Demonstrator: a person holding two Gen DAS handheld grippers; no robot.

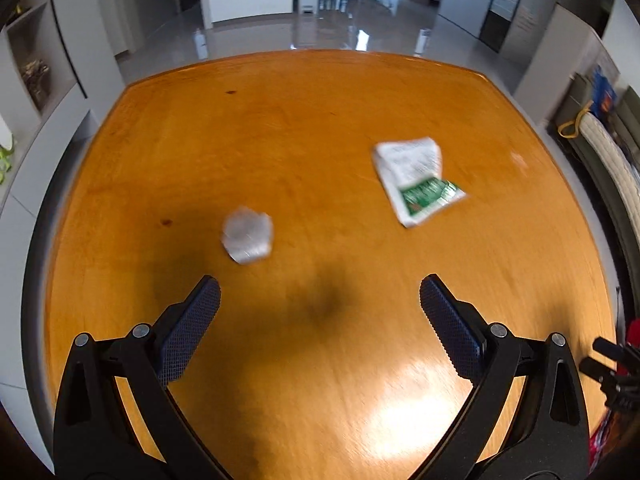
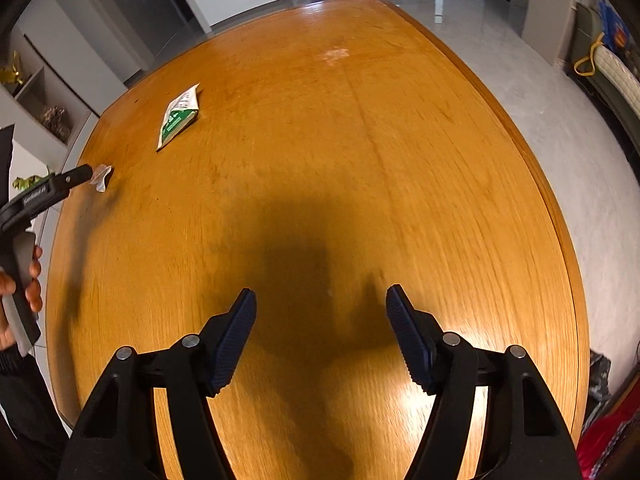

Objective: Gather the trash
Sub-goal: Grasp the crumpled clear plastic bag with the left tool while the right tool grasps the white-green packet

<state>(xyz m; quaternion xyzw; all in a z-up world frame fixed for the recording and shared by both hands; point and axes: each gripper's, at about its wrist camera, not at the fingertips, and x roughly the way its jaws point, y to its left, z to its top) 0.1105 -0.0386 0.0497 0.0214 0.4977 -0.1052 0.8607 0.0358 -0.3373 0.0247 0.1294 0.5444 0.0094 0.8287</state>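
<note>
A crumpled white tissue ball (image 1: 248,236) lies on the wooden table (image 1: 320,120), just ahead and slightly left of my left gripper (image 1: 320,292), which is open and empty above the table. A white and green wrapper (image 1: 416,180) lies flat farther off to the right. In the right wrist view the wrapper (image 2: 178,116) lies far left, and the tissue (image 2: 102,176) sits at the tip of the left gripper's finger (image 2: 72,176). My right gripper (image 2: 320,300) is open and empty over bare wood.
The table's right edge (image 2: 560,216) drops to a grey floor. Shelving (image 1: 36,76) stands on the left. A rolled mat with a yellow strap (image 1: 600,148) lies on the right. A red object (image 2: 616,432) sits at the lower right.
</note>
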